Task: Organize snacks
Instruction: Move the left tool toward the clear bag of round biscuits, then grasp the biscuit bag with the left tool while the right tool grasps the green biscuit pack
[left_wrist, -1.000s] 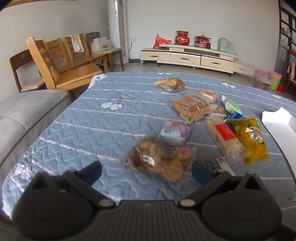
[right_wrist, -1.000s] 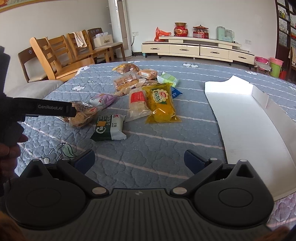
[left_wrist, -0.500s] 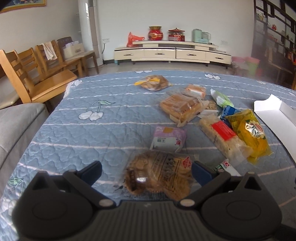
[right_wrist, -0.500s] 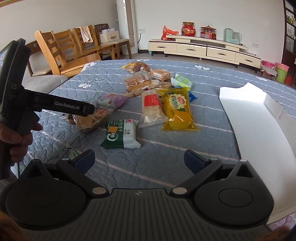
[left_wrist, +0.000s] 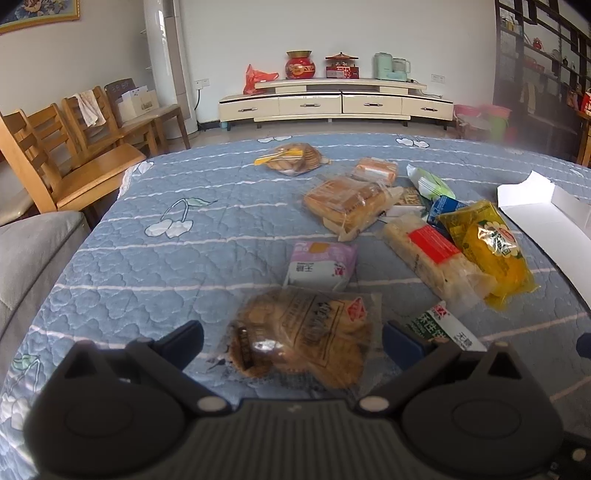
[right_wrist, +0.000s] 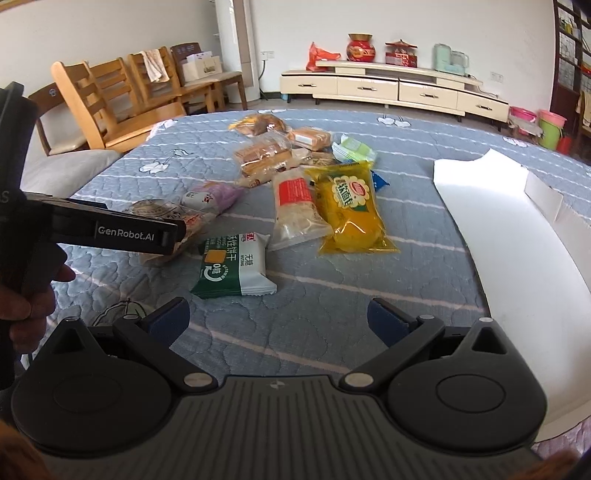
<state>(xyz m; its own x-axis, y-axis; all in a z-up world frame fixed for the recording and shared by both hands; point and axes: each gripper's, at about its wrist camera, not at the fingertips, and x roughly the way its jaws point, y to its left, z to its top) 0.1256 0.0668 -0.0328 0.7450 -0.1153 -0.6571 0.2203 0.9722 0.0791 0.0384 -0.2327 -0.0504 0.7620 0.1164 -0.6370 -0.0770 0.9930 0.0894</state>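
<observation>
Snacks lay scattered across the middle of the quilted table (left_wrist: 155, 273), and the clear cookie bag (left_wrist: 303, 336) nearest its left edge sat between the spread fingers of my left gripper (left_wrist: 291, 338), not yet pinched. My right gripper (right_wrist: 277, 317) hung spread over bare quilt near the front edge, just short of the green biscuit pack (right_wrist: 232, 266), with the white box (right_wrist: 517, 236) along the right edge.

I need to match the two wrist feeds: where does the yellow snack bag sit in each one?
Left wrist view: yellow snack bag at right of centre, beside the red-labelled clear pack, near the white box.
Right wrist view: yellow snack bag near the middle, just right of the same pack.
Shared landmark: the green-and-white biscuit pack, lying nearer the cameras than the bag.
</observation>
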